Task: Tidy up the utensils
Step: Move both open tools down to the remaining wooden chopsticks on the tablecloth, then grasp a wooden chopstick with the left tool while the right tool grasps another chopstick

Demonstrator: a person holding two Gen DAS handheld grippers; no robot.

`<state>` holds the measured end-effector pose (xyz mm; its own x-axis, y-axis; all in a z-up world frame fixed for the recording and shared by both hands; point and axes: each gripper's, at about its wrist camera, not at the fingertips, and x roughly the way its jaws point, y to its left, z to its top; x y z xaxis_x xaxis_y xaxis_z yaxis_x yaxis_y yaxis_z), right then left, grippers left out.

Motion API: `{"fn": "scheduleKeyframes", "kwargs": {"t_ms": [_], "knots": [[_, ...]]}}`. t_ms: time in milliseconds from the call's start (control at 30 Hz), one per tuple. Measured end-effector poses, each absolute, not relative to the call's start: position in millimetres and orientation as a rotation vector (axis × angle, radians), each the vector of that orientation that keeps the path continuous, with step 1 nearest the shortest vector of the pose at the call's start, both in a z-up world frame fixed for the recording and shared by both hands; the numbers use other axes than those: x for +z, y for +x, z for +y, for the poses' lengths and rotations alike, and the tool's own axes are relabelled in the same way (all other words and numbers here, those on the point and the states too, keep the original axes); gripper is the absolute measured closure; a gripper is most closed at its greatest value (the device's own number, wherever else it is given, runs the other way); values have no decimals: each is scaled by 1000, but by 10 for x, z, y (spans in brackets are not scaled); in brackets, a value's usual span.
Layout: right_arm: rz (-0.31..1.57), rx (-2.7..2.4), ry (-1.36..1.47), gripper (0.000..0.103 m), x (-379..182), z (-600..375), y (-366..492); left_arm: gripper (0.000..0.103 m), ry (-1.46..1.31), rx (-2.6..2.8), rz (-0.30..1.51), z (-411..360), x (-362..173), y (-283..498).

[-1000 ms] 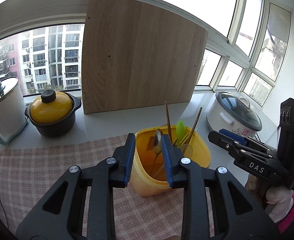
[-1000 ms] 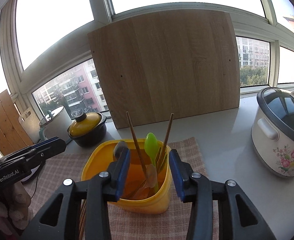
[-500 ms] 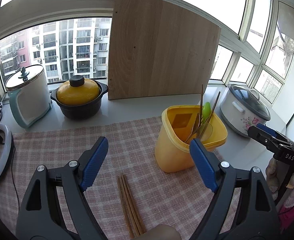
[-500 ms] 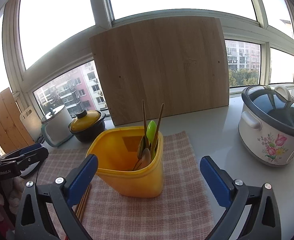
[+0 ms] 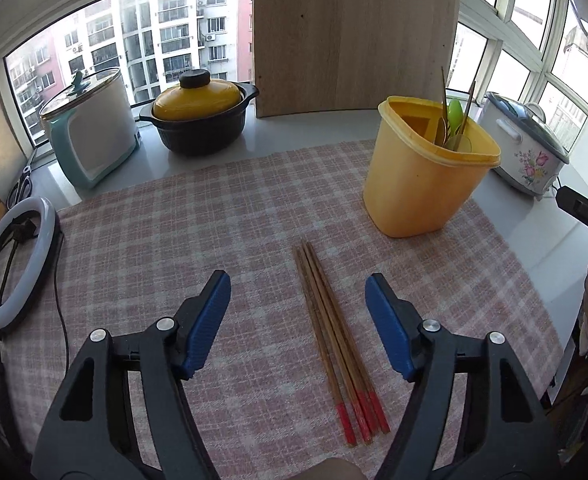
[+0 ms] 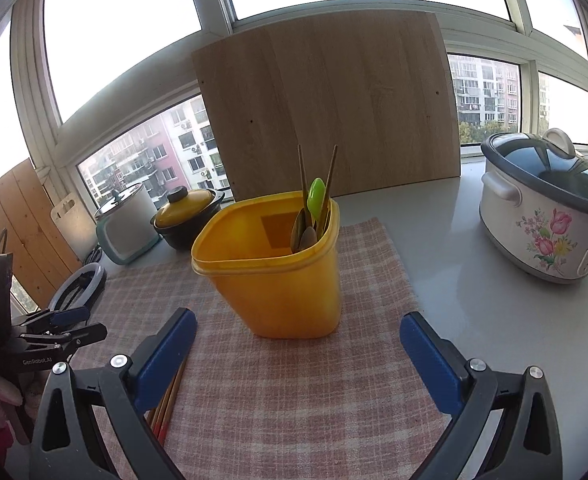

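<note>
Now the yellow bin (image 6: 277,276) stands on the checked cloth (image 5: 221,232) ahead of the right gripper (image 6: 298,348), jaws wide apart and empty. Only the left gripper (image 5: 298,320), jaws closing on nothing, sees fully the chopsticks (image 5: 334,340) lying between them.

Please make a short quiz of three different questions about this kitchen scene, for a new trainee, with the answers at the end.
1. True or false: the chopsticks on the checked cloth lie between the fingers of the left gripper.
2. Which is in the yellow container? A) green spoon B) scissors C) whisk
3. Fill in: the right gripper holds ____.

Key: 1 true. 2 A. 3 nothing; its jaws are wide open. The left gripper's jaws are closing and not yet touching the chopsticks.
</note>
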<state>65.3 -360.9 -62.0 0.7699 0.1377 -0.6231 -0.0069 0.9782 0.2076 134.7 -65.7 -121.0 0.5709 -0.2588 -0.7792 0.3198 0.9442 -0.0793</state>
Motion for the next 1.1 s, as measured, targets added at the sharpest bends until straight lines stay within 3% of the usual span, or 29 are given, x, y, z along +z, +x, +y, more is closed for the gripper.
{"fn": "scheduleKeyframes", "kwargs": {"t_ms": [100,233,500,1033,1100], "knots": [[708,95,172,0,-706,-3507,596,68,39,-343,987,-596,-1426,1325],[736,106,154,5,-819,-3396,545,89,-34,-329,1047,-524,-1649,1279],[827,144,206,27,-1074,-3272,567,94,-70,-344,1113,-620,-1855,1308],[972,198,279,30,-1241,-3267,640,94,-42,-356,1175,-853,-2040,1521],[983,202,287,38,-1269,-3250,637,94,-25,-351,1175,-872,-2060,1532]]}}
